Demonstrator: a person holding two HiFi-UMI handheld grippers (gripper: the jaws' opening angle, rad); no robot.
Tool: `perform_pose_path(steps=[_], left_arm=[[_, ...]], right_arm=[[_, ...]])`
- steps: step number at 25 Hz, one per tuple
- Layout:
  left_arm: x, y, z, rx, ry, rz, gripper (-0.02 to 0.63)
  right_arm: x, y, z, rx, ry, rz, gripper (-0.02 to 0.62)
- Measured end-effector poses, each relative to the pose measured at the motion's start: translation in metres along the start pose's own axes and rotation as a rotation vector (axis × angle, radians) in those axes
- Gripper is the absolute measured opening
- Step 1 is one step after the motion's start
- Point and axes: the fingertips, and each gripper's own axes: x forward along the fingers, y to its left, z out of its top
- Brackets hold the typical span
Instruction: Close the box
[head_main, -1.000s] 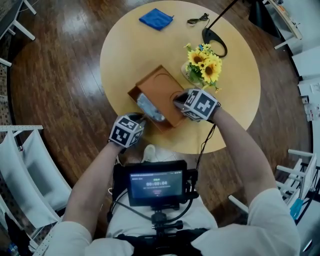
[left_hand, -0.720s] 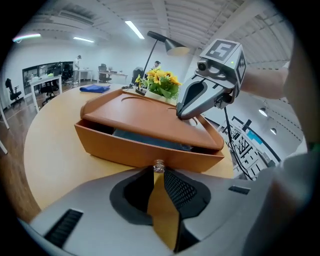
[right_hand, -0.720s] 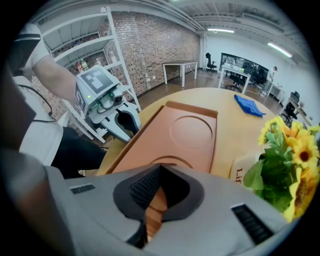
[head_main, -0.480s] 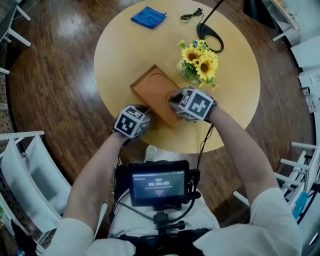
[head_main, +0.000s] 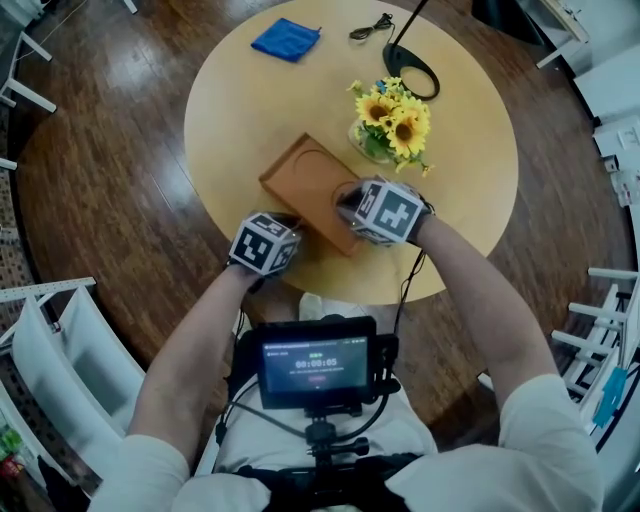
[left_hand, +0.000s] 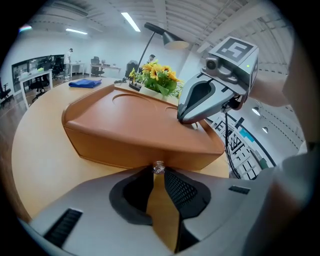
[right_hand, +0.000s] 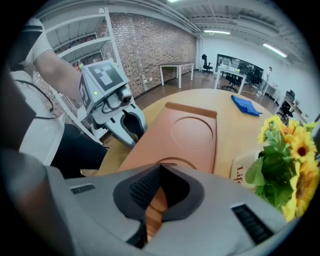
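Note:
A brown leather box (head_main: 310, 185) lies on the round wooden table (head_main: 250, 110) with its lid down flat. The lid (right_hand: 192, 132) has round recesses pressed into it. My left gripper (head_main: 290, 225) is shut against the box's near side wall (left_hand: 135, 145). A small shiny bit (left_hand: 159, 166) sits right at its tips; I cannot tell whether it is pinched. My right gripper (head_main: 347, 197) is shut and rests on top of the lid near its right end. In the left gripper view the right gripper (left_hand: 186, 118) points down onto the lid.
A vase of sunflowers (head_main: 392, 120) stands just behind the box, close to my right gripper. Farther back lie a blue cloth (head_main: 286, 39), a lamp base (head_main: 410, 72) and a coiled cable (head_main: 368, 30). A monitor (head_main: 315, 362) hangs at my chest. White frames (head_main: 60, 340) stand on the floor at left.
The box stood open with a clear-wrapped thing inside; its lid has come down flat. My left gripper moved up to the box's near side. The right gripper stays on the lid.

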Motion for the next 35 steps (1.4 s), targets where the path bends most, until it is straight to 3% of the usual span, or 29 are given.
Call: perform_pose_path(steps=[5,7,9,11,14,18,23,28,35], left_arm=[[-0.015,0.003,-0.003,0.099,0.087,-0.012,0.095],[-0.036,0.007,-0.006,0.133,0.107,-0.018,0.095],[-0.060,0.017,-0.010,0.133,0.102,-0.013,0.095],[-0.084,0.030,-0.012,0.122,0.077,0.000,0.095],[-0.126,0.048,-0.018,0.105,0.041,0.004,0.095],[-0.178,0.058,-0.024,0.185,0.028,-0.036,0.095],[-0.232,0.069,-0.031,0.250,0.020,-0.077,0.095],[-0.274,0.084,-0.051,0.273,0.033,-0.088,0.095],[-0.316,0.092,-0.070,0.247,0.018,-0.090,0.095]], right_arm=[[0.000,-0.004,-0.004,0.015,-0.021,-0.117,0.002],[-0.009,0.003,0.003,0.012,-0.077,-0.232,0.002],[-0.032,0.010,0.017,0.068,-0.204,-0.381,0.002],[-0.057,0.019,0.023,0.207,-0.327,-0.497,0.002],[-0.062,0.053,0.006,0.530,-0.433,-0.560,0.002],[-0.038,0.132,-0.018,0.923,-0.468,-0.605,0.029],[-0.022,0.219,-0.005,1.238,-0.522,-0.684,0.048],[-0.025,0.288,0.020,1.334,-0.532,-0.728,0.049],[-0.047,0.342,0.056,1.307,-0.558,-0.763,0.048]])
